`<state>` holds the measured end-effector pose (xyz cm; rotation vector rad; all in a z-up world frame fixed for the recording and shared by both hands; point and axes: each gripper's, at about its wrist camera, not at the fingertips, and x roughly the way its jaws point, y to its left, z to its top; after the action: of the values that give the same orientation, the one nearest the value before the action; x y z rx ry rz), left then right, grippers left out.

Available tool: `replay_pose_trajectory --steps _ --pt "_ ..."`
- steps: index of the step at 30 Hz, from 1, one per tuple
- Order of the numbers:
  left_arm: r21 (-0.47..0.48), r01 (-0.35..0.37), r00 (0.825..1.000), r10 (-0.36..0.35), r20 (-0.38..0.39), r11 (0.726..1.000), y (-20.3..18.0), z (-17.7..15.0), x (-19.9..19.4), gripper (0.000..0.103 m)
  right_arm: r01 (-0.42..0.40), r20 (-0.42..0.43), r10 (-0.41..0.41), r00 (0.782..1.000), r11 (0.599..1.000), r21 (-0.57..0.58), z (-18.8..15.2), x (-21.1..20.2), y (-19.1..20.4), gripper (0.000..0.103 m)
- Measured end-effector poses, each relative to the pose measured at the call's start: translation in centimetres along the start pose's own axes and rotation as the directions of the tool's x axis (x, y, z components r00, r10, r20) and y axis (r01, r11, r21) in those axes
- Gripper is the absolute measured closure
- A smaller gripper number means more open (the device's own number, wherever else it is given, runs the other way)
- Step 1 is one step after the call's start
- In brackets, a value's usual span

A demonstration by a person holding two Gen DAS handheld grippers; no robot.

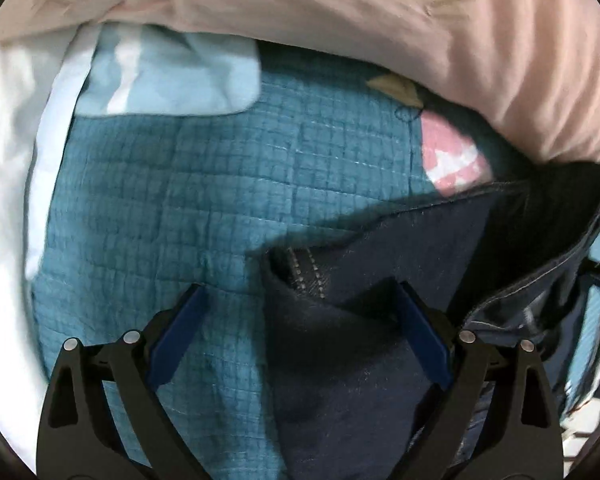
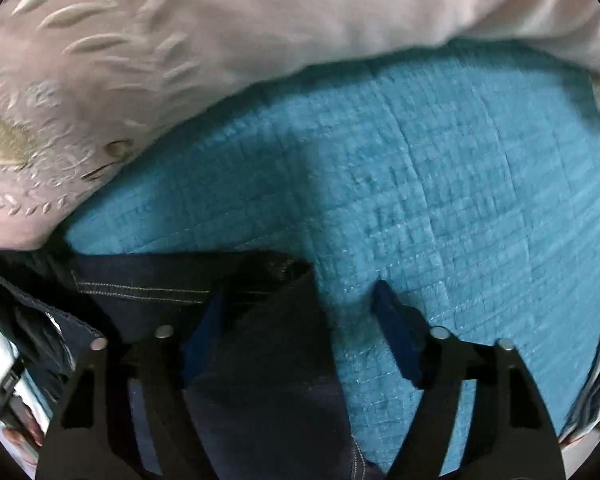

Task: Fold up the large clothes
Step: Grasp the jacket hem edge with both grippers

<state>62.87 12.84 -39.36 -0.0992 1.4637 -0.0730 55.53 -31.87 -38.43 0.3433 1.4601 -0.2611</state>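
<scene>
Garment: dark navy denim jeans with pale topstitching, lying on the teal quilted bedspread.
Handling: judged heavy, stiff, not slippery; grip thick hem or seam.
Left gripper: fingers wide, denim corner between, unpinched.
Right gripper: fingers part-open, astride the cloth edge.
Surroundings: pink embroidered duvet beyond.

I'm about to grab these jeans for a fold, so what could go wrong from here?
1. Both grippers, left and right, stand open with only a corner of the dark jeans between the pads; the grip may slip.
2. The teal quilt lies right beneath, so closing jaws might pinch it too.
</scene>
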Motion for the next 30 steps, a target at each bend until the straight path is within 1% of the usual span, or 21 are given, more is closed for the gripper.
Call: replay_pose_trajectory --steps 1,2,3,5,6,7,8,9,13,14,16,17,18,19,20,22,24,27,28,29,30 --pt "-0.008 -0.009 1.000 0.009 -0.022 1.000 -0.1 0.3 0.0 0.013 0.026 -0.004 -0.026 1.000 1.000 -0.015 -0.1 -0.2 0.3 0.051" --pt "-0.016 -0.009 0.999 0.008 -0.032 1.000 -0.1 0.5 -0.1 0.021 0.040 -0.012 -0.040 0.999 0.999 -0.031 0.0 -0.4 0.6 0.062" --pt "-0.011 -0.019 0.999 0.018 -0.041 1.000 -0.3 0.8 -0.3 0.024 0.048 -0.016 -0.049 0.999 0.998 -0.050 0.0 -0.5 0.9 0.071" --pt "0.031 -0.051 0.997 0.053 -0.053 0.998 -0.9 1.1 -0.6 0.040 0.068 -0.030 -0.071 0.997 0.994 -0.081 0.1 -0.9 1.2 0.080" --pt "0.055 -0.067 0.996 0.070 -0.058 0.996 -1.2 1.1 -0.8 0.047 0.077 -0.033 -0.081 0.996 0.993 -0.092 0.1 -1.1 1.4 0.082" --pt "0.069 -0.076 0.995 0.080 -0.062 0.995 -1.3 1.2 -1.1 0.051 0.063 -0.035 -0.068 0.997 0.992 -0.113 0.2 -1.2 1.9 0.091" --pt "0.074 -0.074 0.995 0.079 -0.067 0.995 -1.5 1.4 -1.1 0.059 0.043 -0.042 -0.048 0.998 0.991 -0.124 0.4 -1.3 2.2 0.091" --pt "0.077 -0.065 0.995 0.071 -0.074 0.995 -1.3 1.5 -1.3 0.062 0.058 -0.049 -0.065 0.997 0.989 -0.138 0.5 -1.0 2.5 0.090" --pt "0.027 -0.010 0.993 0.013 -0.114 1.000 -0.1 2.4 -0.7 0.060 0.074 -0.080 -0.084 0.993 0.991 -0.114 1.1 0.9 3.0 0.086" --pt "0.021 -0.002 0.992 0.004 -0.124 1.000 0.1 2.6 -0.4 0.057 0.079 -0.083 -0.089 0.993 0.990 -0.116 1.2 1.1 3.1 0.085" --pt "0.020 0.021 0.988 -0.018 -0.152 1.000 0.4 3.3 0.2 0.046 0.084 -0.094 -0.097 0.991 0.988 -0.131 1.8 1.6 3.5 0.083" --pt "-0.003 0.056 0.985 -0.056 -0.164 0.998 0.5 3.5 0.5 0.029 0.082 -0.099 -0.095 0.991 0.989 -0.126 2.2 1.7 3.5 0.082" --pt "-0.055 0.104 0.979 -0.111 -0.171 0.993 0.9 3.9 0.9 0.024 0.082 -0.100 -0.095 0.990 0.989 -0.121 2.5 1.8 3.7 0.082" --pt "-0.095 0.091 0.981 -0.106 -0.164 0.991 1.1 4.3 1.3 0.024 0.085 -0.094 -0.096 0.991 0.989 -0.119 2.7 2.0 3.7 0.081" --pt "-0.102 0.069 0.984 -0.084 -0.159 0.992 1.0 4.5 1.5 0.025 0.087 -0.087 -0.098 0.991 0.989 -0.119 2.9 2.0 3.2 0.081" --pt "-0.050 0.003 0.990 -0.010 -0.142 0.999 -0.3 4.9 1.6 0.029 0.103 -0.066 -0.113 0.991 0.986 -0.130 2.7 1.9 3.5 0.084" --pt "-0.024 -0.020 0.992 0.017 -0.126 0.999 -1.1 4.8 1.3 0.041 0.114 -0.039 -0.122 0.992 0.980 -0.162 2.2 1.8 3.9 0.086" --pt "-0.054 -0.020 0.994 0.014 -0.111 0.998 -0.7 4.7 0.6 0.054 0.122 0.005 -0.123 0.992 0.977 -0.172 1.5 1.6 4.3 0.088" --pt "-0.065 -0.015 0.994 0.008 -0.107 0.998 -0.3 4.6 0.4 0.056 0.124 0.013 -0.123 0.992 0.977 -0.172 0.9 1.3 4.3 0.089" --pt "-0.062 -0.017 0.995 0.011 -0.095 0.998 -0.1 4.4 0.2 0.060 0.122 0.018 -0.121 0.992 0.978 -0.169 0.8 1.1 4.4 0.092" --pt "-0.044 -0.032 0.996 0.028 -0.081 0.999 -0.1 4.1 -0.1 0.064 0.119 0.021 -0.118 0.993 0.980 -0.158 0.0 0.9 4.0 0.093"
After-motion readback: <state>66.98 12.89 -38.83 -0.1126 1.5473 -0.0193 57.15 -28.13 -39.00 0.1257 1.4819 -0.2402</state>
